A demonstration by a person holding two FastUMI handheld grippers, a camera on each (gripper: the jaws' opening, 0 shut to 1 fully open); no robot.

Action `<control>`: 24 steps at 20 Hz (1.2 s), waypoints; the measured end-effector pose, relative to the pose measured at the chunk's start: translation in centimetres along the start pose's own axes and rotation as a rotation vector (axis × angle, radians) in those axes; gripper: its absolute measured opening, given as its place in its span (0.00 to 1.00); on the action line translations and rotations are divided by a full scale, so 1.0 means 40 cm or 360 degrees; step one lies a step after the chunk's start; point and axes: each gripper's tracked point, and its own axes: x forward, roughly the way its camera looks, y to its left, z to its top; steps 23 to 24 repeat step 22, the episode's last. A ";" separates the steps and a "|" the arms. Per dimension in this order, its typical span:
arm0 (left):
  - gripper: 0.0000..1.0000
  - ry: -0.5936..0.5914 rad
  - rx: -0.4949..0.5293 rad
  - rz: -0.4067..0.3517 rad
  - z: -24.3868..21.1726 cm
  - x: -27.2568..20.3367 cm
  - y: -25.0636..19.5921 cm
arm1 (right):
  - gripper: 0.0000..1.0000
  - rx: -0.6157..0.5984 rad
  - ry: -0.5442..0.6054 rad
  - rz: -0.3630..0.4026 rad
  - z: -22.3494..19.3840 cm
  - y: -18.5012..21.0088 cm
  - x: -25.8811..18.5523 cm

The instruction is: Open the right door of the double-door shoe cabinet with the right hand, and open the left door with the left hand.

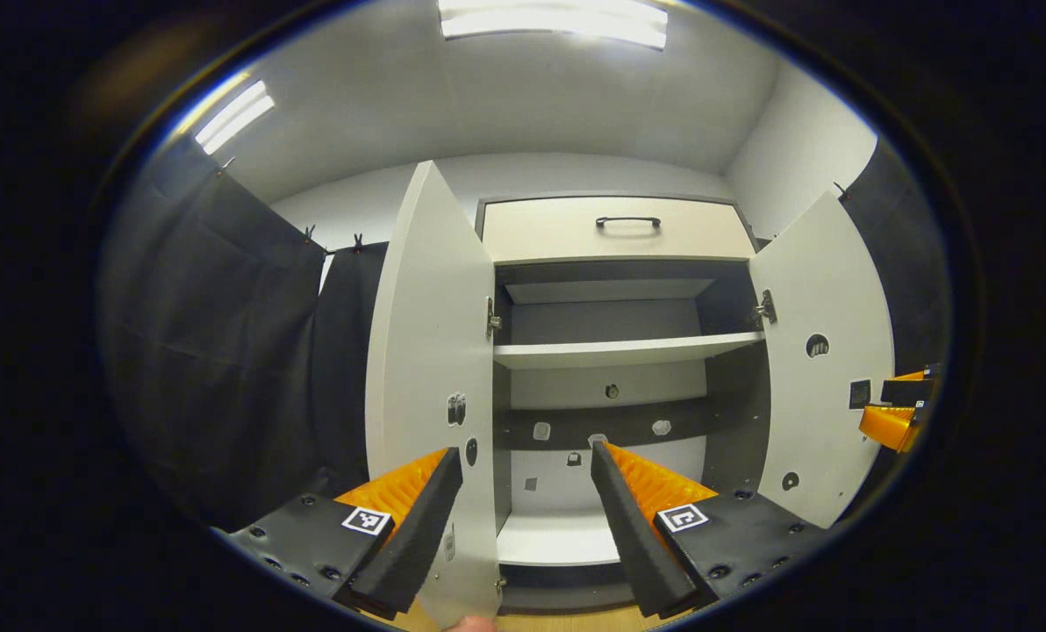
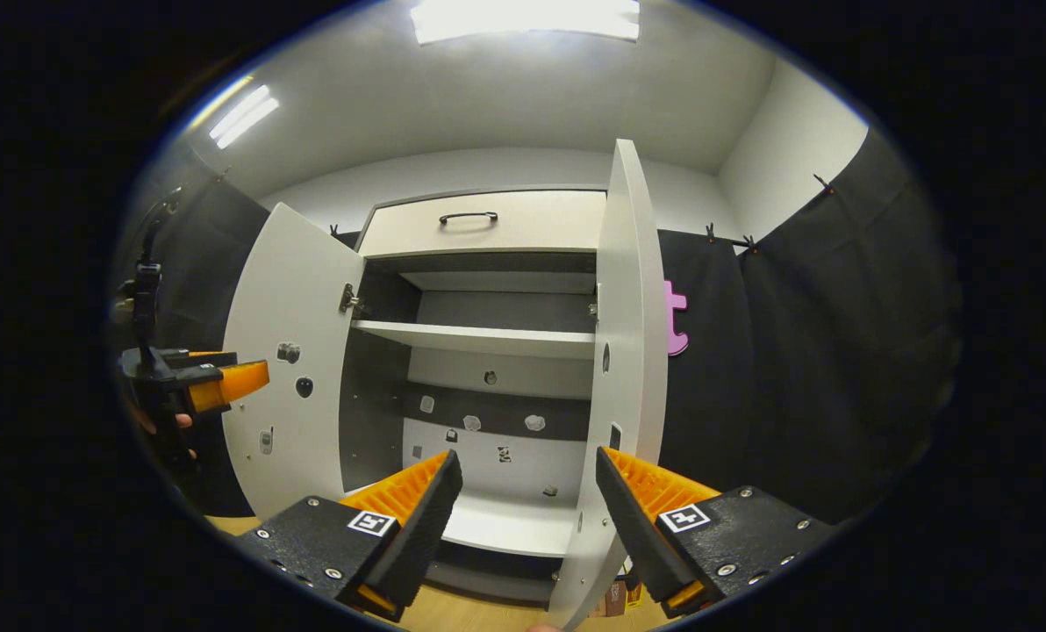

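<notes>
With both sets of tongs spread wide & pinching nothing, task looks near its end. Left tongs (image 1: 527, 491): jaws apart, the left door's (image 1: 431, 369) free edge standing between them, no press visible on either side. Right tongs (image 2: 523, 496): same, apart, with the right door's (image 2: 628, 351) lower edge in the gap close by the right-hand finger; contact can't be told. Left tongs also seen far off in right gripper view, beside left door; right tongs at far right of left gripper view, beside right door.

Shoe cabinet (image 1: 615, 230): both doors swung out, hinges exposed, inner shelf (image 1: 624, 351) & dark interior in plain sight. Drawer handle (image 1: 628, 221) on top, drawer closed.

Judgement: opening step looks done for both doors. Next calls for backing each set of tongs straight off its door edge w/o nudging it; maybe widen doors a bit if fuller swing wanted.
</notes>
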 end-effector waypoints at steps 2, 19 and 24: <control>0.95 -0.0001 0.0000 -0.0021 0.003 0.008 -0.010 | 0.93 0.0007 -0.0001 -0.0002 0.002 0.001 0.001; 0.95 0.0024 0.0029 -0.0024 0.000 0.020 -0.019 | 0.94 -0.0004 0.0009 0.0001 -0.003 0.003 0.004; 0.95 0.0024 0.0028 -0.0017 0.000 0.020 -0.018 | 0.94 -0.0009 0.0018 0.0000 -0.006 0.002 0.003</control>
